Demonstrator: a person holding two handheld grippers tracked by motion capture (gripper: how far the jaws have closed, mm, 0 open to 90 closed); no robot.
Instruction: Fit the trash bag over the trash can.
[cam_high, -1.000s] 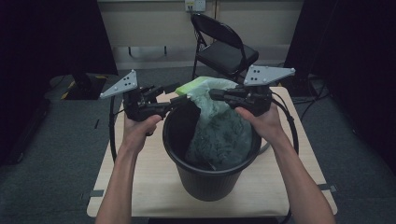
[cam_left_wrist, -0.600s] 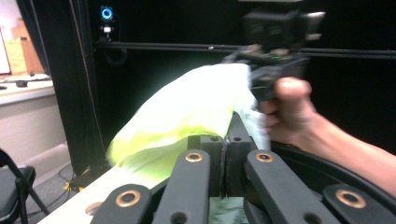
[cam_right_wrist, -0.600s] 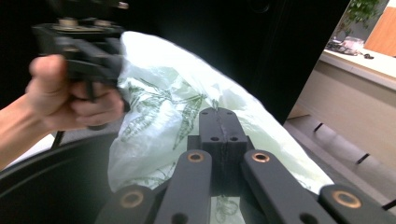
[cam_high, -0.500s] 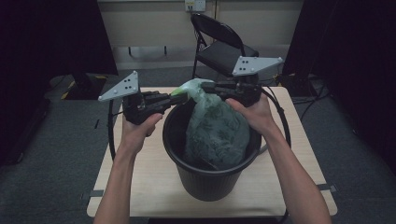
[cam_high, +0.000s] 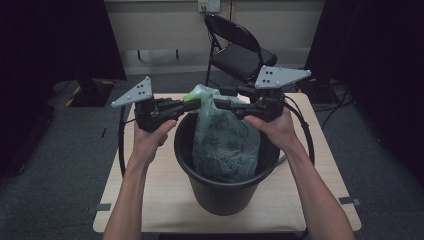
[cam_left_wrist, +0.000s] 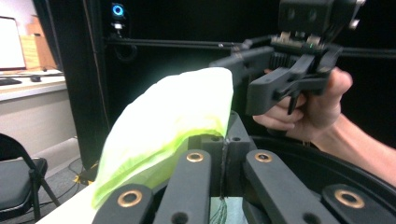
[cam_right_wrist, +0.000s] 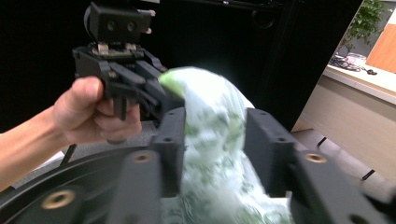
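A round black plastic bin (cam_high: 225, 187) on the desk (cam_high: 165, 200) held a crinkly green bag (cam_high: 225, 145). Above the bin, the left claw (cam_high: 192, 106) was clamped on the bag's top. The right claw (cam_high: 212, 104) had just been opening, its jaws standing apart around the bag.

Bag (cam_high: 225, 142): pale translucent green with darker green leafy print, bright lime-yellow at its bunched top. Bucket (cam_high: 220, 192): plain black. Left gripper (cam_high: 192, 106) and right gripper (cam_high: 209, 104): black bodies, grey three-cornered plates with dark dots, brass-coloured rivets on the jaws. Worktop (cam_high: 165, 200): light beige wood-tone. Chair (cam_high: 240, 52): black. Floor (cam_high: 60, 165): dark grey carpet.
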